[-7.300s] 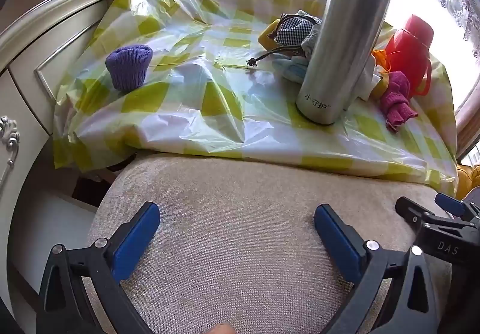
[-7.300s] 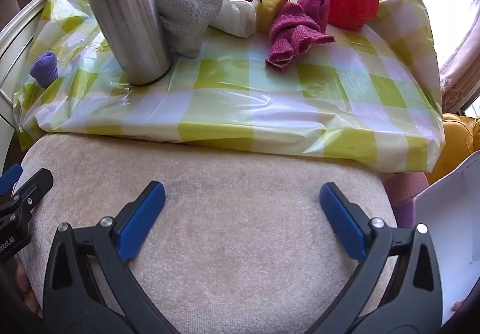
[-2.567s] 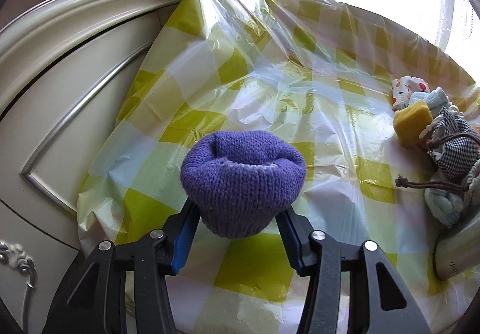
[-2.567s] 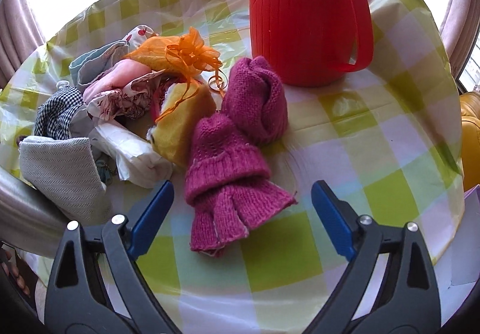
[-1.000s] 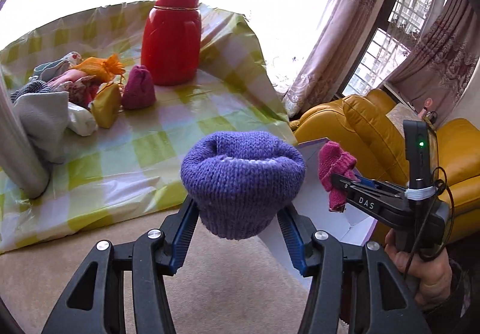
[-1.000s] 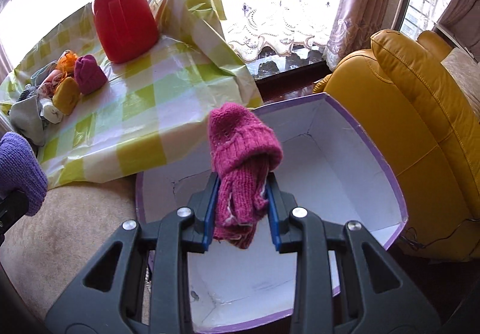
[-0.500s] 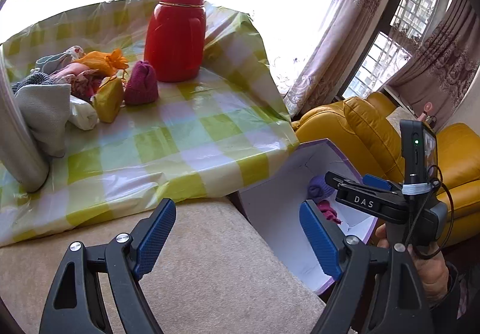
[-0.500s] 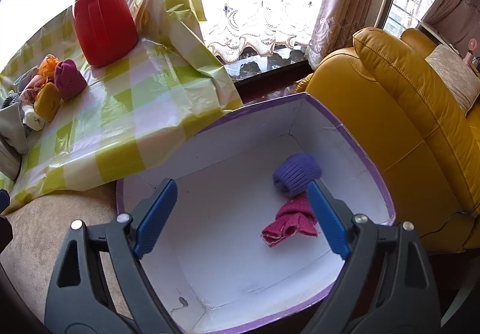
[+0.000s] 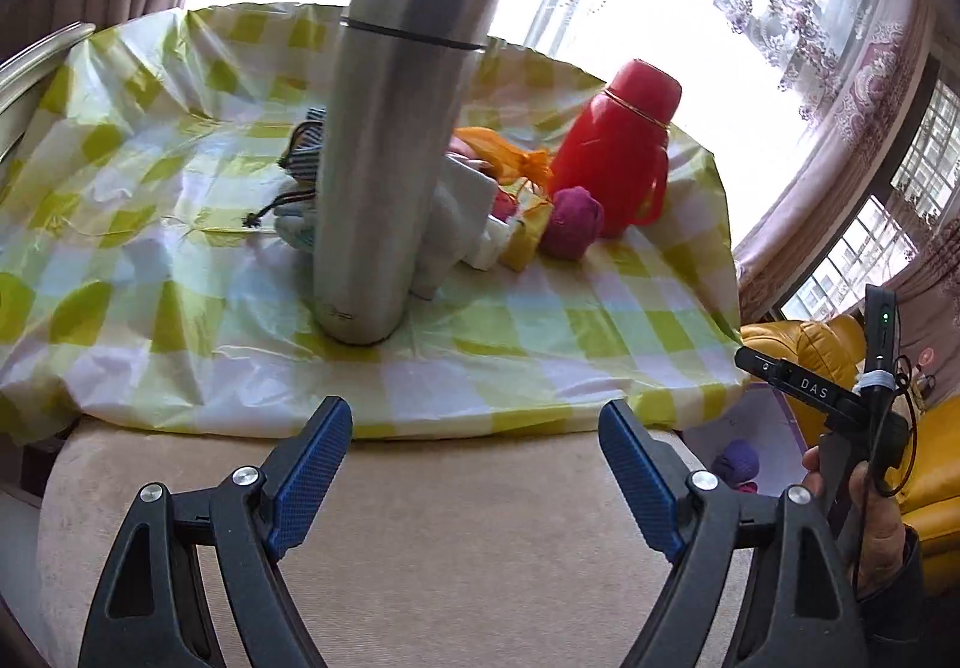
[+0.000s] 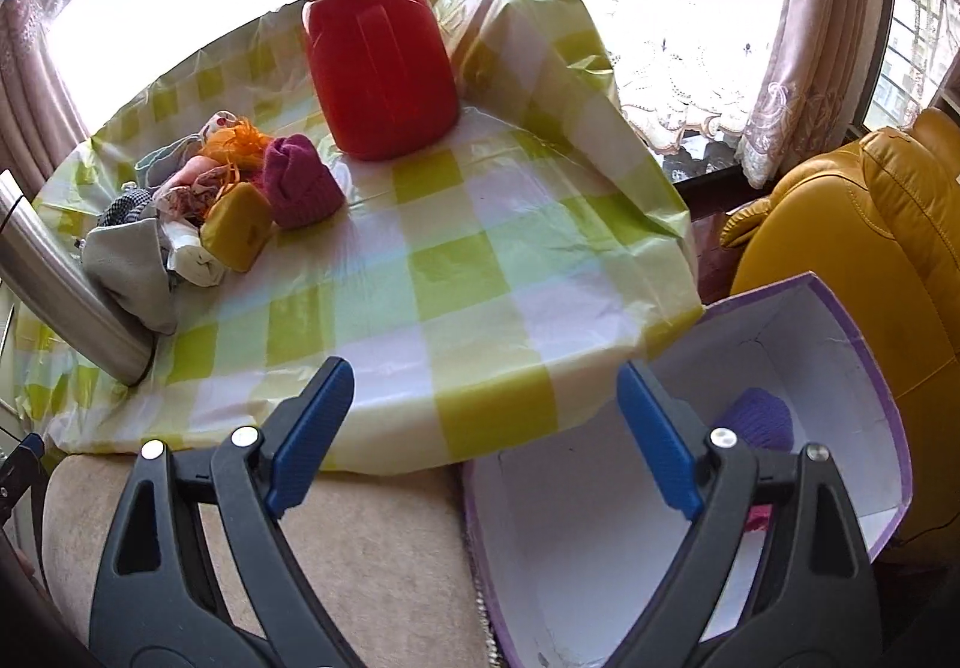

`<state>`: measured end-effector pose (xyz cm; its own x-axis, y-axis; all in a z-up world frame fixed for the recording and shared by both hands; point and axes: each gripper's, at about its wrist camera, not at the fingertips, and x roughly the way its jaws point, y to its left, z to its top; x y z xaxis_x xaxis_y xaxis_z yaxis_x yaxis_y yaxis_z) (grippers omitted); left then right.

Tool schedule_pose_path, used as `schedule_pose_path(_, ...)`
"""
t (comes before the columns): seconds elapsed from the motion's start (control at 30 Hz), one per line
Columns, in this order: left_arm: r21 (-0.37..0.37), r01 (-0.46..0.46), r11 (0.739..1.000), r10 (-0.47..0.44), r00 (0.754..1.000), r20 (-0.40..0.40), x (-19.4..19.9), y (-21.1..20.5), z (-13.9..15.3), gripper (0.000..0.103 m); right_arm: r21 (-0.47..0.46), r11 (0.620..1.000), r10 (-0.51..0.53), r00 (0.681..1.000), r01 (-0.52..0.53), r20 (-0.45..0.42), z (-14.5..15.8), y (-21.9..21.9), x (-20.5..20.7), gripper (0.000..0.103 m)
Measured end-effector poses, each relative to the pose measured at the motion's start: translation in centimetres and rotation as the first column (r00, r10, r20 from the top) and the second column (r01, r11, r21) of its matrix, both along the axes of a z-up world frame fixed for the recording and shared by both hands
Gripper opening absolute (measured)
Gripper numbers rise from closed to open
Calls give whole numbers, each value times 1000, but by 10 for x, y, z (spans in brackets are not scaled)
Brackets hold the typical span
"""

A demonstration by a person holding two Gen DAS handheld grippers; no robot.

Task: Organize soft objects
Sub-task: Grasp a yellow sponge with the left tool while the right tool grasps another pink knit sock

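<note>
My left gripper is open and empty above the beige cushion, facing the checked table. My right gripper is open and empty too, over the table's near edge and the white box with purple rim. In that box lies the purple knit roll; it shows again as the purple knit roll in the left wrist view. A magenta knit roll sits on the table beside a pile of soft pieces. The other hand's gripper body shows at the right.
A tall steel flask stands mid-table in front of the pile. A red jug stands at the back. The yellow-green plastic cloth hangs over the edge. A yellow leather armchair is right of the box.
Both grippers let go of their knit pieces into the box, then swung left, back toward the table. The purple roll and the magenta glove now lie in the box.
</note>
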<state>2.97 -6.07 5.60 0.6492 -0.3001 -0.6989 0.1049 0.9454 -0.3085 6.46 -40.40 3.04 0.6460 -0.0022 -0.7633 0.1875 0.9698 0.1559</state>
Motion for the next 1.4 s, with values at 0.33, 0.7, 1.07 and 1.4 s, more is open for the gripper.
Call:
schedule_pose_path(0.33, -71, -191, 979, 192, 981, 18, 38, 105, -3, 85, -6, 995, 103, 994, -103, 42, 8, 59, 73, 91)
schedule_pose_path(0.7, -122, -160, 980, 164, 986, 19, 117, 147, -10, 83, 5, 993, 114, 993, -114, 3, -5, 85, 144, 91)
schedule_pose_path(1.07, -345, -111, 932, 94, 993, -65, 236, 167, -38, 82, 35, 992, 124, 992, -124, -19, -23, 106, 187, 91)
schedule_pose_path(1.4, -531, -94, 842, -6, 983, -183, 308, 154, -85, 82, 72, 988, 137, 990, -135, -19, -33, 116, 210, 87)
